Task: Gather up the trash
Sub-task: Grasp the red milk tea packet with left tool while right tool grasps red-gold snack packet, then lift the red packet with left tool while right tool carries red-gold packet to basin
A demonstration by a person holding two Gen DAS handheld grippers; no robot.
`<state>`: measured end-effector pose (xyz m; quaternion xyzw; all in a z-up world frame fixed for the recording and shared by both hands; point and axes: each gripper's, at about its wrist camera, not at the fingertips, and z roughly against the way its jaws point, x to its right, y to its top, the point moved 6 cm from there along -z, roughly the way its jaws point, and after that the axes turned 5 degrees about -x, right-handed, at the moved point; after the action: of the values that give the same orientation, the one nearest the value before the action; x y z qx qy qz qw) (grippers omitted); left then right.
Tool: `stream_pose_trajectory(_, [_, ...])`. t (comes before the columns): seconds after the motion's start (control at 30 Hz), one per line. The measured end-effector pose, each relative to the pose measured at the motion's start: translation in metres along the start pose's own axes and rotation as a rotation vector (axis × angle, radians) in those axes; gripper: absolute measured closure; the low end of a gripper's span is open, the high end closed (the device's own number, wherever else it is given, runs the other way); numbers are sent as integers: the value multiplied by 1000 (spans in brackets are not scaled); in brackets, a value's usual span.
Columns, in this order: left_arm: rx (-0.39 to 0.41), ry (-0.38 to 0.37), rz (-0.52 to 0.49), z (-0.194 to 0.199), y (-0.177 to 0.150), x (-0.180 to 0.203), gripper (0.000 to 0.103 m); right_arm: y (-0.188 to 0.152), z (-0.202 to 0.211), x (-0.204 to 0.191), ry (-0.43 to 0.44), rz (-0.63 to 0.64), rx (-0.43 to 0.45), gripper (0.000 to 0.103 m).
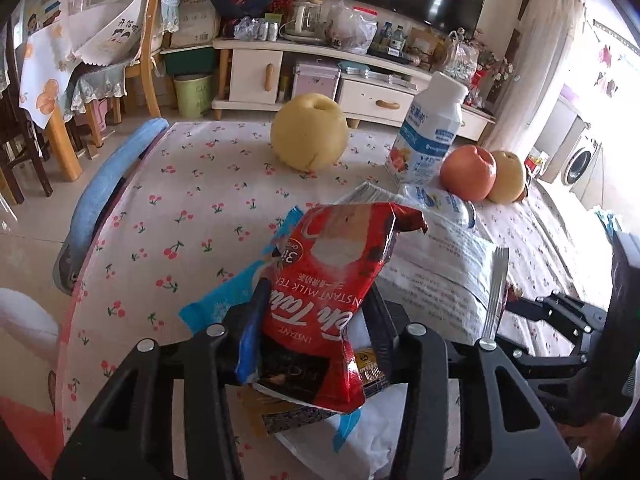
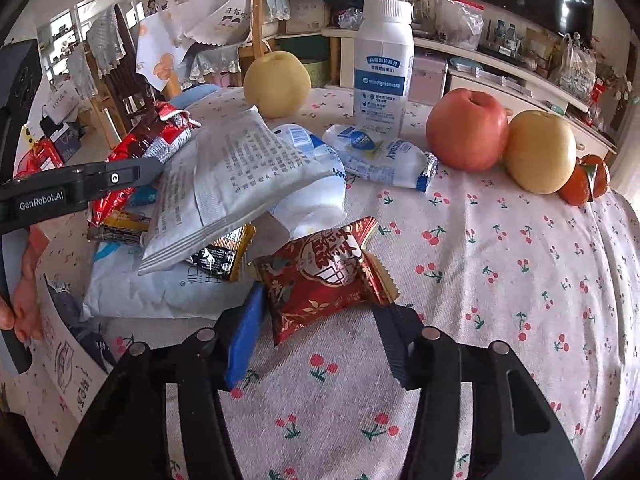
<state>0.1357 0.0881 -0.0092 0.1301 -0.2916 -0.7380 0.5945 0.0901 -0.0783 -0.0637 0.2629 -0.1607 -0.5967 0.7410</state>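
Note:
My left gripper [image 1: 316,304] is shut on a red milk-tea packet [image 1: 332,280], held upright above a pile of wrappers; the packet also shows in the right wrist view [image 2: 144,148]. In that pile lie a white printed bag [image 2: 224,184], a blue wrapper [image 1: 224,300] and a black-gold wrapper [image 2: 220,256]. My right gripper [image 2: 320,308] is open, its fingers either side of a red-gold snack packet [image 2: 320,276] lying on the cherry-print tablecloth [image 2: 500,280]. A crumpled white-blue wrapper [image 2: 380,156] lies further back.
A white milk bottle [image 2: 384,64], a yellow pear [image 2: 276,84], a red apple [image 2: 466,134], a second pear [image 2: 540,152] and an orange fruit [image 2: 584,180] stand at the table's far side. Chairs and a TV cabinet lie beyond.

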Motion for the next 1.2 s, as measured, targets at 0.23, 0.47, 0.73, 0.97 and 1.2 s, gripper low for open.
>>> stream_pose_trajectory(0.23, [1, 14, -15, 12, -13, 2, 57, -4, 12, -1, 6, 16, 21, 52])
stream_pose_trajectory(0.47, [39, 6, -11, 36, -26, 5, 57, -14, 23, -4, 20, 24, 33, 53])
stream_pose_trajectory(0.73, [74, -17, 21, 66, -48, 3, 57, -24, 41, -13, 50, 12, 59, 54])
stream_pose_trajectory(0.97, [115, -41, 79, 94, -72, -5, 59, -30, 58, -27, 79, 11, 90, 54])
stream_pose_trajectory(1.2, [132, -57, 118, 111, -89, -19, 68, -37, 72, -50, 96, 40, 110, 54])
